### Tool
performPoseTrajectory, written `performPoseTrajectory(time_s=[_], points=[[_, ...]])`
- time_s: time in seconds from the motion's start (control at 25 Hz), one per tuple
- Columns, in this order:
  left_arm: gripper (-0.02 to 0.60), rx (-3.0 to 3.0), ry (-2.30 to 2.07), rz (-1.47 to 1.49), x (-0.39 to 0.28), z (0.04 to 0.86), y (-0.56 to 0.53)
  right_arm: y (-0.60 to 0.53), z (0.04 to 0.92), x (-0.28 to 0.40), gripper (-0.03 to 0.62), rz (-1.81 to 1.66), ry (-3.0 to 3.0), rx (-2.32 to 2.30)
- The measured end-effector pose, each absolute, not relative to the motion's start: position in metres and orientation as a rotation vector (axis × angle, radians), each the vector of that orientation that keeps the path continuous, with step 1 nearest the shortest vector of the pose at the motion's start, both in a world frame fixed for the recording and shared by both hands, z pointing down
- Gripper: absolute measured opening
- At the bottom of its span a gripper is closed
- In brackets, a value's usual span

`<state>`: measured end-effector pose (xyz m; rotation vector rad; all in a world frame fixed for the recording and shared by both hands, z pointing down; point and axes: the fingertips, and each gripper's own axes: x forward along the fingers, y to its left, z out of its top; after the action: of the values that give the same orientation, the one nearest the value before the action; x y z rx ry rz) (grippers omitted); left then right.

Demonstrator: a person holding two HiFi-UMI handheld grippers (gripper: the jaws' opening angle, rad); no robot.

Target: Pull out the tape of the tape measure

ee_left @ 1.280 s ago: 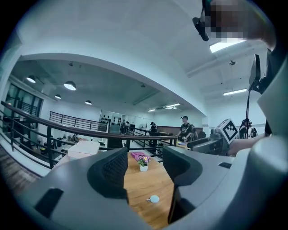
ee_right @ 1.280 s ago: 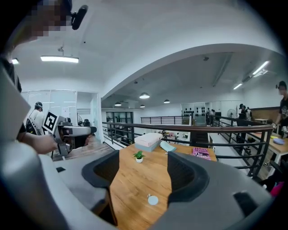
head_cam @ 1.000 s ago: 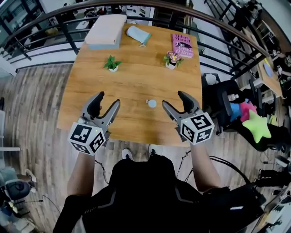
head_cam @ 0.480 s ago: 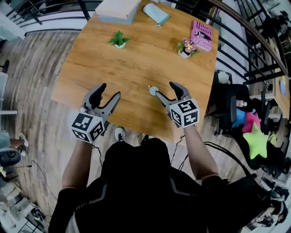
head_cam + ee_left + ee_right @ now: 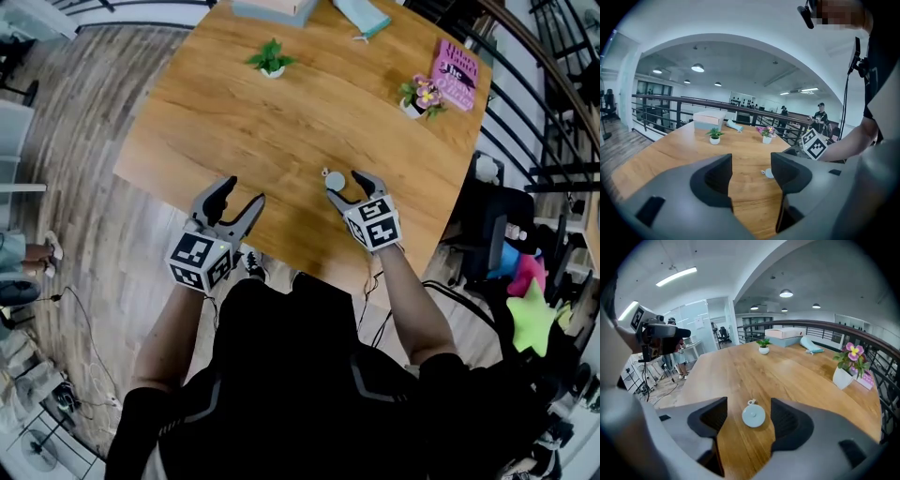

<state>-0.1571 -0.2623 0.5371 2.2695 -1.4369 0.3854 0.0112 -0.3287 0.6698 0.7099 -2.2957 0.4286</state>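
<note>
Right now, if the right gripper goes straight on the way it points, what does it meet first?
The right gripper would likely meet the round tape measure on the table, lying untouched between its open jaws, which have just been closing slightly.

1. Broad rectangular table of light brown wood (image 5: 281, 122), grain running its length.
2. Floor of grey-brown wooden planks (image 5: 75, 187) around the table.
3. Dark metal railing with a brown wooden handrail (image 5: 693, 100) curves behind the table's far side.
4. Black office chair (image 5: 492, 220) just beside the table's right edge.
5. White arched ceiling (image 5: 740, 47); round ceiling lamps (image 5: 697, 68) lit, plus a long strip light (image 5: 676, 276).
6. Glass partition wall (image 5: 698, 326) in the distance.
</note>
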Motion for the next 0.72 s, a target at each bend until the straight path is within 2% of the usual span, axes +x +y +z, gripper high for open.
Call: performPoseTrajectory(time_s=[0.36, 0.64, 0.72], points=[[0.273, 2.15, -1.484, 0.448, -0.17, 0.565, -0.244, -0.327, 0.728, 0.007, 0.298, 0.391, -2.197, 0.618], [0.272, 2.128, -1.496, 0.464, -0.178, 0.569, -0.233, -0.326, 0.736, 0.005, 0.295, 0.389, -2.199, 0.619], [0.272, 2.13, -1.481, 0.466, -0.179, 0.57, -0.231, -0.33, 0.735, 0.006, 0.26, 0.404, -2.204, 0.648]])
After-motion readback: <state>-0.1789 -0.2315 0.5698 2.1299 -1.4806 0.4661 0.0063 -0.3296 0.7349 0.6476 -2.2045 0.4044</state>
